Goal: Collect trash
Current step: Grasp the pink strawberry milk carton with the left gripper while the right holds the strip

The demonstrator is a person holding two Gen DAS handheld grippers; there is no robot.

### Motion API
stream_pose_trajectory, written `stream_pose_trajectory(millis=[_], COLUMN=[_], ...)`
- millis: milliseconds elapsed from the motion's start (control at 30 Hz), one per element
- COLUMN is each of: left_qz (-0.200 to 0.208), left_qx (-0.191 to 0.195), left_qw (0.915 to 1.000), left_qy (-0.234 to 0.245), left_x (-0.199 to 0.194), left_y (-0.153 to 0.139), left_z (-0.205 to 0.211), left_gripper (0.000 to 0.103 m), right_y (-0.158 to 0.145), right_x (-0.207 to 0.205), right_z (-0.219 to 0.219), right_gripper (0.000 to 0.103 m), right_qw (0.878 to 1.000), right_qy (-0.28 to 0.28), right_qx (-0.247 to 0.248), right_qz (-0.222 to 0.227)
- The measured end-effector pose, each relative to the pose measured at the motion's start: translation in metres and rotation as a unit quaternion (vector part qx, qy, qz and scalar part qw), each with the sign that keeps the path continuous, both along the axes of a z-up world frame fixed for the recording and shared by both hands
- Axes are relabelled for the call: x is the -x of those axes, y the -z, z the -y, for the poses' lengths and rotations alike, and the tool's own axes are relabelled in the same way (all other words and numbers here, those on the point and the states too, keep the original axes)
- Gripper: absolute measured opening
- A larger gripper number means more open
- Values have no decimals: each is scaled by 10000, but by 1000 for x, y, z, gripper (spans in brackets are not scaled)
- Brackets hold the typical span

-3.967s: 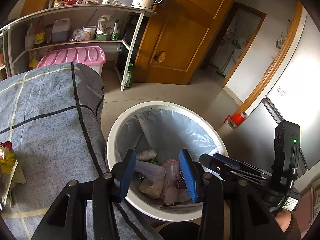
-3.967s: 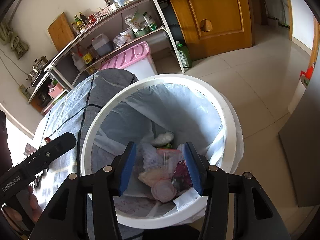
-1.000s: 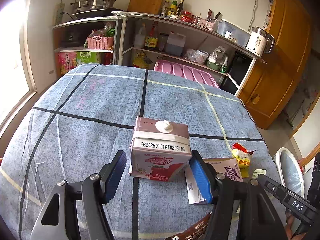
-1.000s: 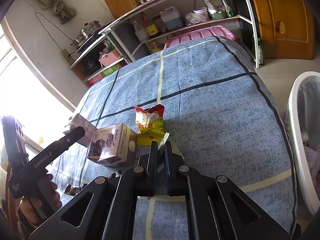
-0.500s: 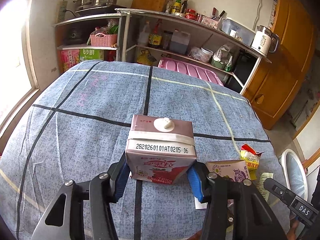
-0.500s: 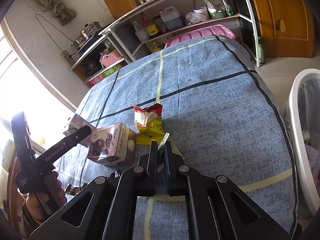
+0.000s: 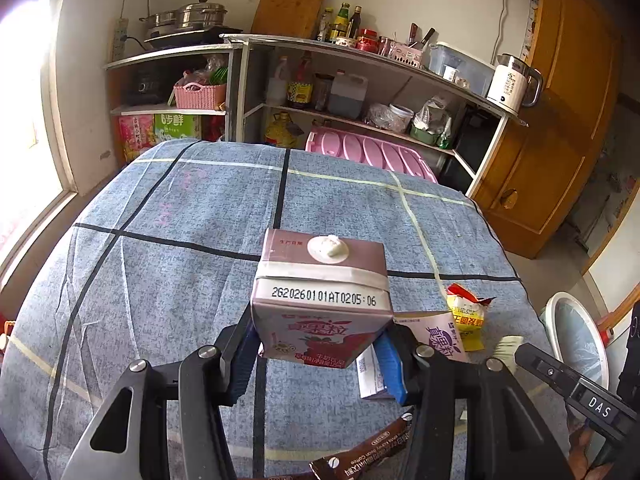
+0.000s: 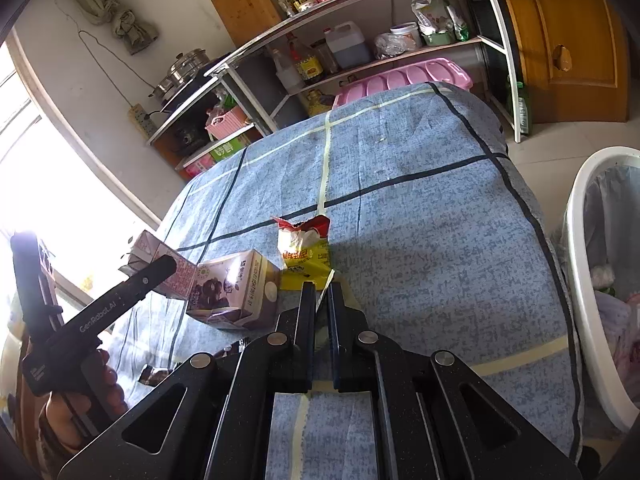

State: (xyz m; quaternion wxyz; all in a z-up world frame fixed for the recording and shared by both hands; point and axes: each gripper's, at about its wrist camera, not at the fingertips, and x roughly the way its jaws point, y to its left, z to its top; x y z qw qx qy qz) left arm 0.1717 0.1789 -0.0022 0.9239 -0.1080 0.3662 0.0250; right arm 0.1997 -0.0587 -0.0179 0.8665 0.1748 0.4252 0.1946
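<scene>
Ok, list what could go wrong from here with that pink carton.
1. The left tongs pinch only the pink carton's lower part, so it may tip or slip out on the way to the bin.
2. Squeezed thin card could buckle, and any leftover drink might leak onto the blue cloth.
3. The purple carton lies close by and could get knocked.

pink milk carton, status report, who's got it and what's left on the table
Left gripper shut on pink milk carton. Right gripper shut, empty. Purple carton, yellow snack wrapper on table. Trash bin to the right.
</scene>
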Motion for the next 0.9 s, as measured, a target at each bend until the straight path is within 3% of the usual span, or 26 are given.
stream_pose_trajectory(millis=[233, 333, 433, 500, 567, 767, 833, 867, 900], left_qz=[132, 139, 132, 124, 108, 57, 39, 37, 29], left_qx=[11, -9, 13, 4, 16, 53, 51, 44, 37], left_qw=[9999, 9999, 9999, 9999, 9999, 9999, 9999, 9999, 9999], left_qy=[85, 83, 72, 71, 88, 91, 100, 109, 114], left_x=[17, 22, 23, 24, 24, 22, 24, 24, 24], left_y=[-14, -16, -15, -15, -14, -10, -8, -8, -7], left_z=[12, 13, 12, 12, 12, 11, 12, 12, 12], left_gripper=[53, 53, 53, 53, 53, 53, 53, 53, 53], right_y=[-8, -3, 8, 12, 18, 24, 24, 25, 25], right_x=[10, 8, 6, 5, 1, -9, -10, -10, -10], right_z=[9, 13, 11, 6, 0, -19, -20, -22, -23], right_gripper=[6, 6, 20, 37, 41, 41, 34, 20, 19], right_qw=[9999, 9993, 9985, 9980, 9969, 9978, 9978, 9974, 9971], right_qy=[25, -98, -81, -139, -207, -149, -127, -118, -131], right_qx=[-78, -341, -374, -418, -472, 135, 274, 413, 489], right_qz=[84, -130, -397, -449, -593, -635, -598, -575, -565])
